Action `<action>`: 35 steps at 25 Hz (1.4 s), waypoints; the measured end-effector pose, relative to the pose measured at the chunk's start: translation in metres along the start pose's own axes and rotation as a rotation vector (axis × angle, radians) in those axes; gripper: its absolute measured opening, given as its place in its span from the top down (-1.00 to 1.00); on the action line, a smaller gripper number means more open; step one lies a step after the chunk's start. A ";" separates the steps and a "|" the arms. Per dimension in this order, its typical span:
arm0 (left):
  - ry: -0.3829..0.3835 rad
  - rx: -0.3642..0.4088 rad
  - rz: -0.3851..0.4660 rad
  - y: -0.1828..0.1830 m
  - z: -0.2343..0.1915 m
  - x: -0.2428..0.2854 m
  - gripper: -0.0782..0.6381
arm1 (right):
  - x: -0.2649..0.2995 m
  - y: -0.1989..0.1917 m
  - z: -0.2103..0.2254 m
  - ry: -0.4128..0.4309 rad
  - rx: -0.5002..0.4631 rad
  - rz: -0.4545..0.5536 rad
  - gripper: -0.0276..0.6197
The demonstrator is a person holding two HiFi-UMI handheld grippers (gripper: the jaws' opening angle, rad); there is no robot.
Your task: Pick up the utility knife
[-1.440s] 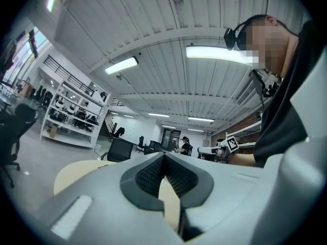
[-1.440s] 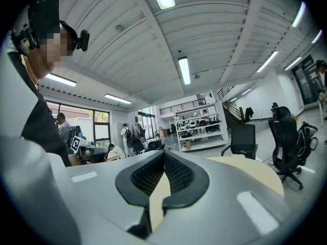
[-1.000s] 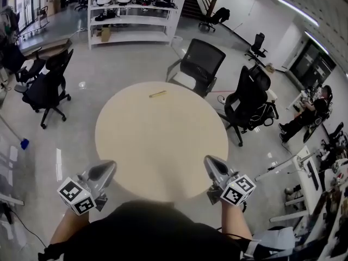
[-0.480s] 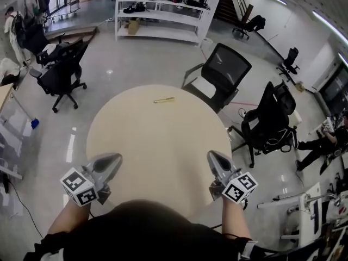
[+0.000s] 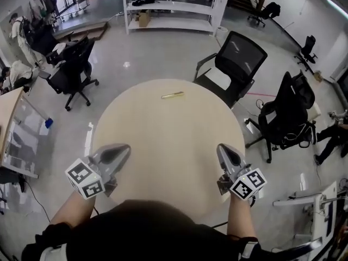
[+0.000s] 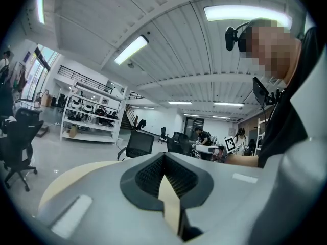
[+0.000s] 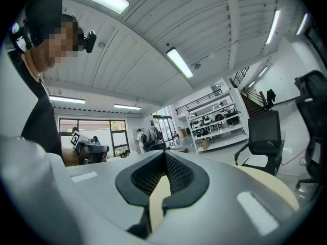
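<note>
A slim yellow utility knife [image 5: 172, 95] lies on the far side of a round beige table [image 5: 163, 140], seen in the head view. My left gripper [image 5: 124, 150] hovers at the table's near left edge, my right gripper [image 5: 222, 150] at its near right edge, both far from the knife. In both gripper views the jaws meet at the tips with nothing between them, so each gripper, left [image 6: 164, 157] and right [image 7: 165, 157], is shut and empty. The knife does not show in either gripper view.
Black office chairs stand around the table: one behind it [image 5: 235, 61], one at the right [image 5: 288, 116], one at the left [image 5: 73, 69]. A white shelving rack [image 5: 174, 4] stands at the back. A desk [image 5: 13, 124] lies at the far left.
The view has shifted so the table and knife sit a little more to the right and lower. Both grippers stay shut at the near edge, roughly the same distance from the knife.
</note>
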State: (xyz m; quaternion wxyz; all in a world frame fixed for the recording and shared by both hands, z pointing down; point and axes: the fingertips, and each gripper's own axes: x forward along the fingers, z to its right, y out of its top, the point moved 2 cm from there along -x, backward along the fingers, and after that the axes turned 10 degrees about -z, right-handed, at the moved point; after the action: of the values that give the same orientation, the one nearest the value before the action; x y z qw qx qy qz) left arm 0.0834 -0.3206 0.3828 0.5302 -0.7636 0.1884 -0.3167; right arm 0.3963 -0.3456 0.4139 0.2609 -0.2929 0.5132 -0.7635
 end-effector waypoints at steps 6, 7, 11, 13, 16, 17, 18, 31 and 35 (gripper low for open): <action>-0.095 0.018 -0.005 -0.004 -0.048 0.001 0.78 | 0.028 0.000 -0.024 -0.096 -0.034 0.022 0.87; -0.115 0.007 -0.014 -0.009 -0.057 0.002 0.78 | 0.033 -0.005 -0.028 -0.117 -0.021 0.021 0.87; -0.174 0.024 -0.017 -0.006 -0.088 0.014 0.78 | 0.060 -0.018 -0.048 -0.135 0.000 -0.003 0.87; -0.186 0.028 0.004 0.000 -0.097 0.017 0.78 | 0.068 -0.016 -0.051 -0.146 0.001 -0.018 0.87; -0.197 0.014 0.036 0.006 -0.103 0.018 0.78 | 0.072 0.001 -0.046 -0.161 -0.026 -0.034 0.87; -0.193 0.011 0.043 0.008 -0.105 0.017 0.78 | 0.073 0.006 -0.044 -0.162 -0.044 -0.042 0.87; -0.185 0.007 0.050 0.009 -0.108 0.016 0.78 | 0.076 0.012 -0.041 -0.161 -0.062 -0.048 0.87; -0.056 0.031 0.037 0.023 -0.167 0.057 0.78 | 0.159 0.057 0.050 -0.123 -0.292 -0.107 0.47; -0.036 0.043 0.016 0.020 -0.197 0.090 0.78 | 0.207 0.058 0.083 -0.087 -0.403 -0.188 0.30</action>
State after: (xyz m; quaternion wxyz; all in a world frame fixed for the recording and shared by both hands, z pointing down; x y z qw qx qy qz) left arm 0.0151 -0.5197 0.4362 0.5524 -0.7560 0.1780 -0.3027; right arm 0.3179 -0.5624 0.4221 0.1466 -0.4181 0.6141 -0.6532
